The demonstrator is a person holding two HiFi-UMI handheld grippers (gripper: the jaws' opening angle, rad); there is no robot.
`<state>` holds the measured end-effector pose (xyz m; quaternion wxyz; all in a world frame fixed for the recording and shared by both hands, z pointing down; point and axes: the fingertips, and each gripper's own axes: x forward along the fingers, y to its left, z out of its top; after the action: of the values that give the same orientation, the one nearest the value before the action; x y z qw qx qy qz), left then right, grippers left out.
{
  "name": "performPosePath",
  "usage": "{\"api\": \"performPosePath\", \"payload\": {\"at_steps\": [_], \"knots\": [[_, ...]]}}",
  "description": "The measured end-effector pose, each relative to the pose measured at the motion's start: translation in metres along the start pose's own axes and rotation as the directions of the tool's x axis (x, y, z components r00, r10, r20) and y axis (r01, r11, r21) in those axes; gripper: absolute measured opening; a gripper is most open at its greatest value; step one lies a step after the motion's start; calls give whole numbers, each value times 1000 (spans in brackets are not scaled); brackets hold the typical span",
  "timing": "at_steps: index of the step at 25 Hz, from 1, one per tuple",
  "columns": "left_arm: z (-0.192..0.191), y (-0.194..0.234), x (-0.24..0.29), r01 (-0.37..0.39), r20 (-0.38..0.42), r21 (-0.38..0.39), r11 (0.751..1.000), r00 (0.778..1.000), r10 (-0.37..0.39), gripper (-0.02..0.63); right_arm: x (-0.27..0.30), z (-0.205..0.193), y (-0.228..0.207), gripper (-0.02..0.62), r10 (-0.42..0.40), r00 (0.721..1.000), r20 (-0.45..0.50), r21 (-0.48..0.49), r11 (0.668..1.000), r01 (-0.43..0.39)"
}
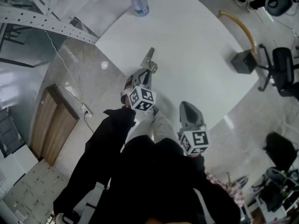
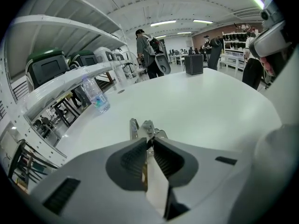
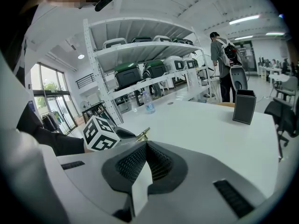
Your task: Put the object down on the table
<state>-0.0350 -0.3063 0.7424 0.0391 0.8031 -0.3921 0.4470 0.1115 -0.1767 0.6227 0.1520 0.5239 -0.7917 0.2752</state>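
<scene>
The person's dark clothing [image 1: 154, 181] fills the bottom of the head view, with both arms reaching forward to the near edge of the white worktop [image 1: 201, 45].

The left gripper [image 1: 142, 76] is over that edge, its marker cube [image 1: 142, 98] toward the person. In the left gripper view the fingers [image 2: 135, 157] of the left gripper [image 2: 148, 141] stand a slim gap apart. The near end of a silvery metal tool [image 2: 145, 129] sits between their tips, and the pads do not look pressed on it. From the head view the metal tool [image 1: 149, 59] sticks out past the fingers, low over the worktop just inside its edge, and points roughly toward a water bottle [image 1: 139, 3] far across the surface. Whether the tool already rests on the worktop I cannot tell.

The right gripper [image 1: 188, 106] is to the right of the left one and apart from it, also at the worktop's edge. In the right gripper view its fingers [image 3: 161, 164] are closed tip to tip, with nothing between them [image 3: 145, 144].

A dark box [image 1: 244, 62] stands at the worktop's far right edge, well apart from the tool, and a black office chair [image 1: 282, 71] stands on the floor just beyond it. In the right gripper view a person with a backpack [image 3: 224, 64] stands beyond the worktop, beside shelves [image 3: 149, 50] that carry cases.
</scene>
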Motion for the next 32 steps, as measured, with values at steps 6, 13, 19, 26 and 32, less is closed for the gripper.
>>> {"api": "performPosePath", "payload": {"at_steps": [6,13,19,26,32], "knots": [[-3,-8,0,16,-32,4,1000,999,-16,110,-7,3,3,2,2,1000,13,9,1000,-2],[6,-7,-15,-2,-18,-9,1000,1000,2,117,-17,3,6,2,2,1000,21,6,1000,-3],[17,-5,-37,-14,24,-30,999,1000,15,117,-27,7,17,2,17,999,46,-31,999,-15],[34,-2,-72,-30,91,-56,998,995,35,117,-41,17,36,2,26,997,70,-56,998,-23],[45,5,-108,-35,148,-92,995,988,49,117,-47,36,56,2,43,993,113,-104,994,-31]]}}
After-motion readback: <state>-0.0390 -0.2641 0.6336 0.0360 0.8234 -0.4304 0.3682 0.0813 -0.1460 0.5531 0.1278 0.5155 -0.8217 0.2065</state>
